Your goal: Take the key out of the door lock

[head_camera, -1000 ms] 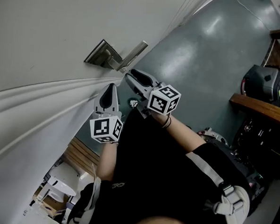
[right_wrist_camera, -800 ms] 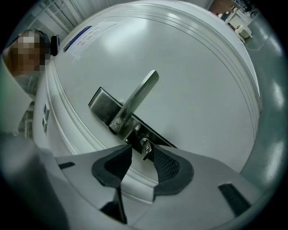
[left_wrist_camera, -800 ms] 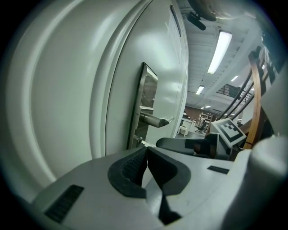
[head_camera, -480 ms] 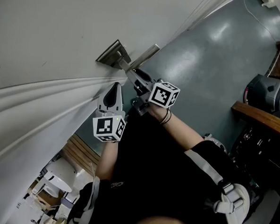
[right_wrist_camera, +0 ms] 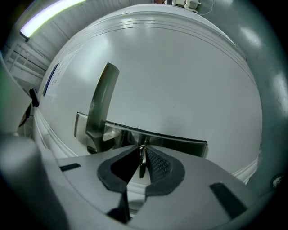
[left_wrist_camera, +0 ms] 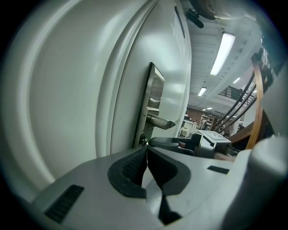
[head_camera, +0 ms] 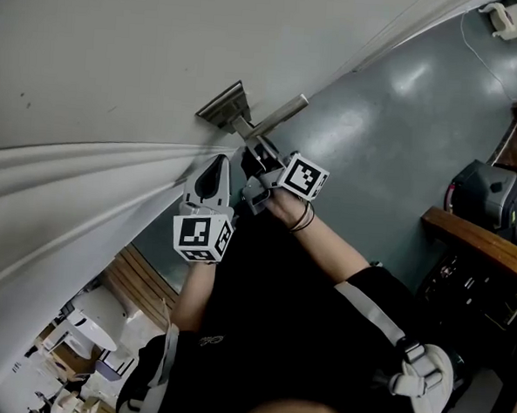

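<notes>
In the head view the right gripper [head_camera: 255, 153] sits under the door handle [head_camera: 277, 117], the left gripper view shows the left gripper [left_wrist_camera: 146, 150] pressed together on nothing, and the right gripper view shows its jaws just closed onto the key [right_wrist_camera: 142, 162], which seems still seated in the lock [right_wrist_camera: 171, 143] at the fingertips, ready to pull.

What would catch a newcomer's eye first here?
The metal door handle jutting from the pale door, upper middle. Just below it is the right gripper with its checkered cube, its fingers having just closed on a small key. The left gripper sits beside it, shut.
</notes>
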`<state>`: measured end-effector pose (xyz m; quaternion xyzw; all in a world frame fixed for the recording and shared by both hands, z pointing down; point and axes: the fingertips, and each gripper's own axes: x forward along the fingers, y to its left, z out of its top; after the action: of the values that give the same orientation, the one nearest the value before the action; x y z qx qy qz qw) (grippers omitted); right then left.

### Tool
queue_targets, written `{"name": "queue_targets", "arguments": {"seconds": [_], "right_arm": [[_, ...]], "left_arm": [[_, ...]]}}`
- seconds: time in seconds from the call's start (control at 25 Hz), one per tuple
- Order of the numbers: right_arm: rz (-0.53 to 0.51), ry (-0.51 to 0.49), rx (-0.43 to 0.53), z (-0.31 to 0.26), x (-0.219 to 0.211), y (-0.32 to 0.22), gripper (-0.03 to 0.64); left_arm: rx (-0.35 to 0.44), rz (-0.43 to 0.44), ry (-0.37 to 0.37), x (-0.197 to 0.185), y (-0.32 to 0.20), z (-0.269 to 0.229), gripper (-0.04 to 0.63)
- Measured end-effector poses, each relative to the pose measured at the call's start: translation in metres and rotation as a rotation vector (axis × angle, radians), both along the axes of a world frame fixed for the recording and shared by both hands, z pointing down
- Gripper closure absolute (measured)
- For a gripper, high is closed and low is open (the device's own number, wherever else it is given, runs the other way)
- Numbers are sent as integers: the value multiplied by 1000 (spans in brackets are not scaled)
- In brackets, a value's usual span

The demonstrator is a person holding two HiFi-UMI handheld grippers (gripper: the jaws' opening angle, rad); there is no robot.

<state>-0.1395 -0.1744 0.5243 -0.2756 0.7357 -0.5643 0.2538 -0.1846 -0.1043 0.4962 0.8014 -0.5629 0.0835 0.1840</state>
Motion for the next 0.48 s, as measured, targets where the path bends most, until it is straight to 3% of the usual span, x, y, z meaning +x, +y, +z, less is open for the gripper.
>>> {"name": "queue_targets", "arguments": {"seconds": [0.48], "right_arm": [[17,-39,-51,7,1,-2,583]], "left_arm": [[0,0,1,-1,3,-1,572]]}}
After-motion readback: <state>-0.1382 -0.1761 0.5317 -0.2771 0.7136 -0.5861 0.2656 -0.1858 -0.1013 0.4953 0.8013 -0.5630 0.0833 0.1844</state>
